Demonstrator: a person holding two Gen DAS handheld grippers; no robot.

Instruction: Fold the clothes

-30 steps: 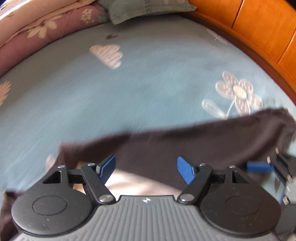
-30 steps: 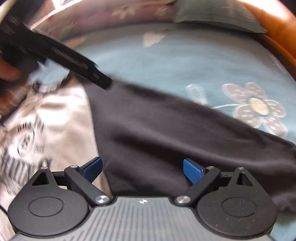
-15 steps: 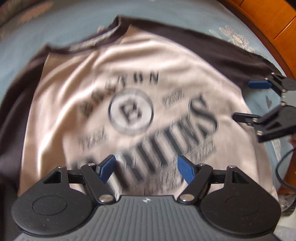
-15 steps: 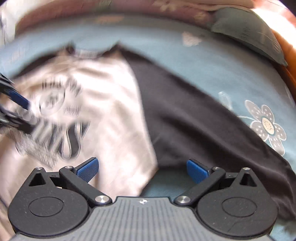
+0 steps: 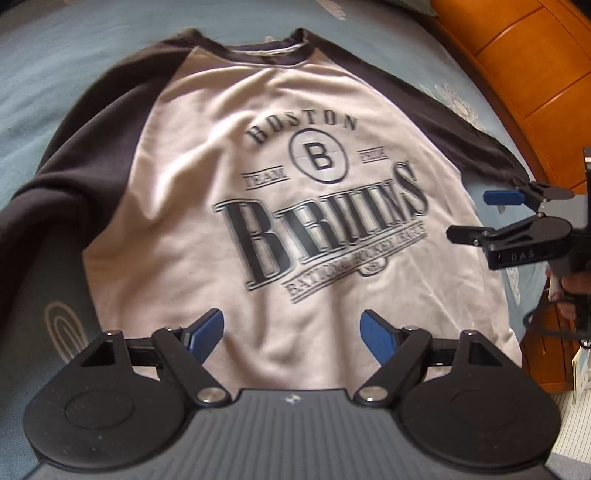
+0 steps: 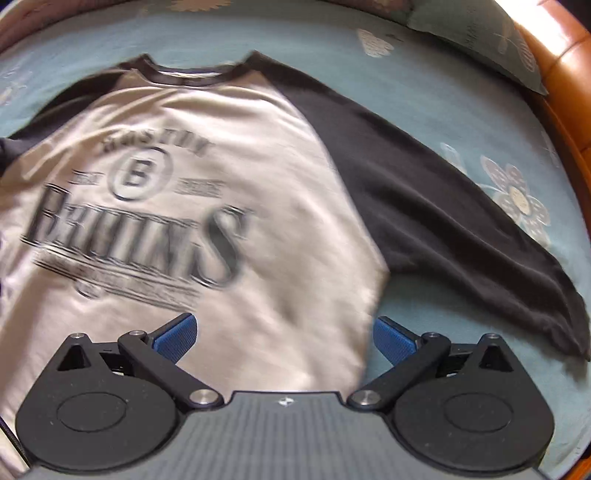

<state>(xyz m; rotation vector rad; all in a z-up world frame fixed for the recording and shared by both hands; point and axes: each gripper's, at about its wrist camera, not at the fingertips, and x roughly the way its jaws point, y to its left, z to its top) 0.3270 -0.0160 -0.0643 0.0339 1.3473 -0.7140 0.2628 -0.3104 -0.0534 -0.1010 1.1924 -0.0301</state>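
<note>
Above the lower hem of the shirt [image 5: 229, 206], the left gripper [image 5: 291, 334] is held with its blue pads wide apart; its jaws have just been opening further, and nothing is clamped between them. Off the garment's side edge, the right gripper [image 6: 284, 338] is likewise spread open and empty, one pad over pale cloth, the other over the bedsheet [image 6: 424, 74]. The shirt is laid flat, print up, on the blue flowered sheet, its dark sleeves [image 6: 443, 206] spread outward. Beyond it, a grey pillow [image 6: 480, 33] and an orange wooden bed frame [image 5: 535, 74] are seen.
</note>
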